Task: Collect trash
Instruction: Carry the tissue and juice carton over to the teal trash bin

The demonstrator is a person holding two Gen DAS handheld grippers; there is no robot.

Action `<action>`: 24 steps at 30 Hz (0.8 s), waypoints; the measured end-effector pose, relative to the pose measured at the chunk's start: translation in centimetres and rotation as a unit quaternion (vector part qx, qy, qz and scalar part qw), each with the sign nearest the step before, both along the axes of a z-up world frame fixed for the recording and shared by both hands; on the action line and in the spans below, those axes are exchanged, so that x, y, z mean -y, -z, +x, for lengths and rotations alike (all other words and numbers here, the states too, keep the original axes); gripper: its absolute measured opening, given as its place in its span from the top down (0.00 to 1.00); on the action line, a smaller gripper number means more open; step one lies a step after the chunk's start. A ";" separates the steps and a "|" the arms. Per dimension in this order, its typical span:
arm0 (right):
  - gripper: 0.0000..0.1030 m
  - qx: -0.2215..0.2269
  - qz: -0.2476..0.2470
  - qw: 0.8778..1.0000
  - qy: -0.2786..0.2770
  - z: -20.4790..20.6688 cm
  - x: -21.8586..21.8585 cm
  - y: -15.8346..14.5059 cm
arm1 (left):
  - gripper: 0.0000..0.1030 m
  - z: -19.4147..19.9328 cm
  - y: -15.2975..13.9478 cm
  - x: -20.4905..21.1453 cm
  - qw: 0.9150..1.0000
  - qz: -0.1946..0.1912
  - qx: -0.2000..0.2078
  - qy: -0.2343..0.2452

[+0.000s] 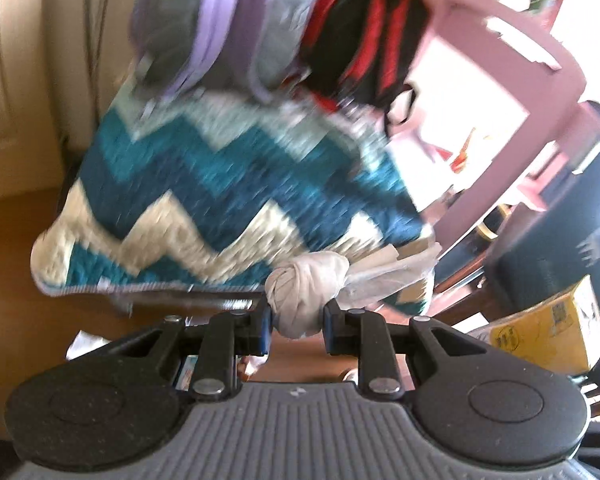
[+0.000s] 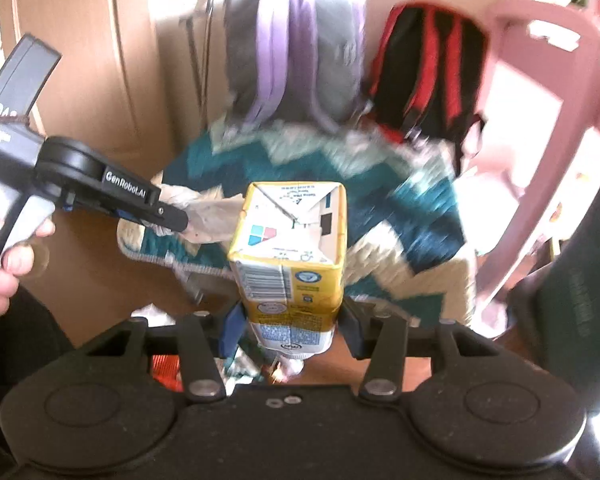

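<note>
**Both hand-held grippers loaded with trash above a zigzag blanket**

In the left wrist view: left hand-held gripper (image 1: 296,320) clamped on a knotted wad of pale plastic wrap (image 1: 306,294), blue-padded fingers (image 1: 265,326) pressing it from both sides, loose clear ends trailing off to the right. Beyond it, blurred, a teal-and-cream zigzag blanket (image 1: 220,184) spread over what is probably a chair or low seat — too smeared to say which. Behind the blanket, a grey-and-lilac backpack (image 1: 228,20) and a black-and-red backpack (image 1: 364,32) leaning side by side against a cream wall. To the right, a pink plastic chair (image 1: 500,28). At the lower right edge, a yellow carton (image 1: 548,324), the same one held by the other tool.

In the right wrist view: right hand-held gripper (image 2: 290,332) closed on the yellow carton (image 2: 290,256) near its cap end, folded base pointing away from the camera, barcode panel facing up. To the left, the left hand-held gripper (image 2: 180,220) seen from the side, a hand (image 2: 8,252) wrapped round its grey handle, the pale wad (image 2: 212,220) pinched at its tips just beside the carton. Same blanket (image 2: 400,216), same two backpacks (image 2: 296,52) (image 2: 428,68) and pink chair (image 2: 540,80) behind — all blurred. Wooden floor (image 2: 100,280) under the blanket's edge.
</note>
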State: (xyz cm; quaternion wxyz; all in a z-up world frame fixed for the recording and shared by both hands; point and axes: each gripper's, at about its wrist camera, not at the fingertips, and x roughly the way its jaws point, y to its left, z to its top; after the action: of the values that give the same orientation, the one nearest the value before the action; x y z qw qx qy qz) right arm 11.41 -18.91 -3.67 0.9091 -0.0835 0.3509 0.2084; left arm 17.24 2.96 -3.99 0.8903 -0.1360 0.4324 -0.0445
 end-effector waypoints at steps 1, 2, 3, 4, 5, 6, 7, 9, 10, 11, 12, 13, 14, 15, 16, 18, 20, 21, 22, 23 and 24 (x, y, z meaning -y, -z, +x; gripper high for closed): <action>0.53 0.011 0.002 1.000 0.005 -0.3 0.6 -0.9 | 0.78 0.0 -1.1 0.6 1.000 0.000 0.010 0.005; 0.53 0.024 0.004 1.000 0.009 -0.5 1.2 -2.0 | 0.77 0.0 -2.1 1.2 1.000 0.000 0.019 0.010; 0.53 0.035 0.005 0.999 0.012 -0.7 1.7 -2.9 | 0.77 0.0 -3.0 1.8 0.999 0.000 0.029 0.016; 0.53 0.045 0.007 0.999 0.016 -0.9 2.3 -4.0 | 0.77 0.0 -4.0 2.5 0.999 0.003 0.040 0.022; 0.53 0.053 0.009 0.998 0.020 -1.0 3.0 -4.9 | 0.77 0.0 -5.1 3.2 0.998 0.006 0.050 0.028; 0.53 0.061 0.012 0.998 0.026 -1.0 3.6 -5.9 | 0.77 0.1 -6.1 3.9 0.998 0.009 0.060 0.035; 0.53 0.070 0.016 0.997 0.033 -1.0 4.3 -6.9 | 0.77 0.2 -7.2 4.7 0.996 0.014 0.073 0.043; 0.53 0.086 0.025 0.995 0.046 -1.0 5.7 -8.7 | 0.77 0.4 -9.0 6.1 0.994 0.022 0.094 0.055; 0.53 0.093 0.031 0.994 0.055 -1.0 6.5 -9.5 | 0.77 0.5 -9.9 6.9 0.993 0.024 0.103 0.061; 0.53 0.101 0.036 0.992 0.062 -0.9 7.3 -10.5 | 0.77 0.8 -10.9 7.7 0.991 0.024 0.111 0.069; 0.53 0.108 0.040 0.991 0.069 -1.0 8.0 -11.2 | 0.77 1.0 -11.7 8.5 0.990 0.024 0.119 0.075; 0.53 0.117 0.042 0.989 0.077 -1.0 8.8 -11.9 | 0.77 1.2 -12.6 9.2 0.988 0.025 0.126 0.081; 0.53 0.125 0.041 0.988 0.084 -1.3 9.5 -12.8 | 0.77 1.5 -13.5 10.2 0.987 0.026 0.134 0.089; 0.53 0.135 0.041 0.986 0.091 -1.3 10.3 -13.6 | 0.77 1.6 -14.4 11.0 0.985 0.027 0.142 0.096; 0.53 0.144 0.040 0.984 0.097 -1.4 11.1 -14.4 | 0.77 1.8 -15.2 12.0 0.983 0.028 0.149 0.104; 0.53 0.161 0.038 0.980 0.112 -1.5 12.7 -16.0 | 0.77 2.3 -16.8 14.0 0.979 0.032 0.160 0.123; 0.53 0.173 0.032 0.976 0.125 -1.7 14.4 -17.5 | 0.77 2.7 -18.1 16.0 0.975 0.044 0.169 0.139; 0.53 0.179 0.028 0.974 0.133 -1.7 15.2 -18.2 | 0.77 3.0 -18.6 17.1 0.972 0.050 0.175 0.147; 0.53 0.182 0.026 0.973 0.137 -1.7 15.9 -18.7 | 0.77 3.2 -19.0 17.9 0.970 0.055 0.179 0.152; 0.53 0.182 0.022 0.973 0.141 -1.6 16.6 -19.1 | 0.77 3.4 -19.5 19.0 0.968 0.060 0.183 0.160; 0.53 0.182 0.020 0.972 0.148 -1.4 17.3 -19.5 | 0.77 3.6 -20.0 19.9 0.966 0.062 0.186 0.166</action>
State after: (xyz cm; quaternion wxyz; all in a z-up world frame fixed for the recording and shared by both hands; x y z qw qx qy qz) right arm 9.97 -36.19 15.85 0.9799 -0.0485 0.1838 0.0596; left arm 20.81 -16.95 15.97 0.9418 0.0042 0.2777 -0.1893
